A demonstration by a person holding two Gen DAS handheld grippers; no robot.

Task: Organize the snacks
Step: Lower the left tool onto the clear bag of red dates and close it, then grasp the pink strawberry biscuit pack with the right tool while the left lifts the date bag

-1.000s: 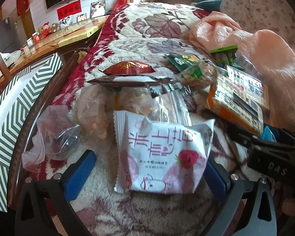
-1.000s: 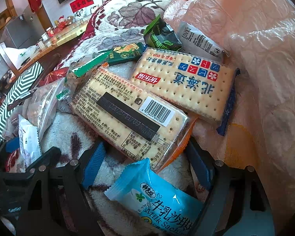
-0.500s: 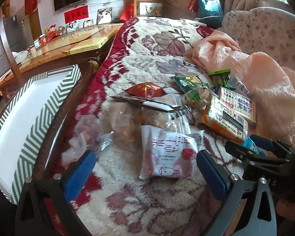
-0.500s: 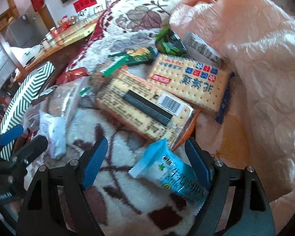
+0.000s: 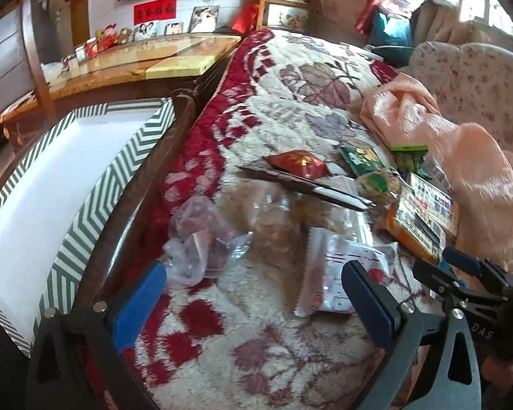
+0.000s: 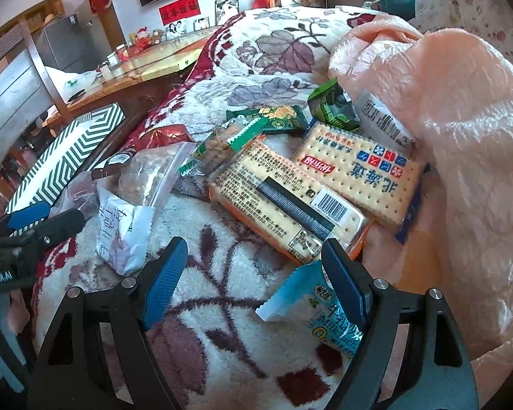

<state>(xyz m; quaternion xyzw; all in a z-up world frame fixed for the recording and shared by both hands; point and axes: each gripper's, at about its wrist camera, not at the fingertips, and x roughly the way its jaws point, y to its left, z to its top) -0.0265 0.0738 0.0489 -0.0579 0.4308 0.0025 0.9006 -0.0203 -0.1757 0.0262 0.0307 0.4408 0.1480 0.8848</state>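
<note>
Snacks lie scattered on a floral blanket (image 5: 277, 109). A white and pink packet (image 5: 328, 273) lies just ahead of my left gripper (image 5: 253, 294), whose jaws are open and hold nothing. Two cracker packs, one orange-edged (image 6: 287, 205) and one with blue print (image 6: 362, 167), lie ahead of my right gripper (image 6: 256, 276), also open and holding nothing. A light blue milk packet (image 6: 311, 311) lies by the right finger (image 6: 342, 283). A red packet (image 5: 299, 162), green packets (image 6: 273, 118) and clear bags (image 6: 150, 174) lie farther off.
A green-and-white striped box (image 5: 51, 198) stands left of the blanket, beyond a dark wooden edge (image 5: 133, 212). A crumpled peach plastic bag (image 6: 461, 136) fills the right side. A wooden table (image 5: 130, 58) with small items stands at the back left.
Both grippers have pulled back from the snacks and lifted. The left view has swung left, so the striped box now fills more of it. The packets lie where they were.
</note>
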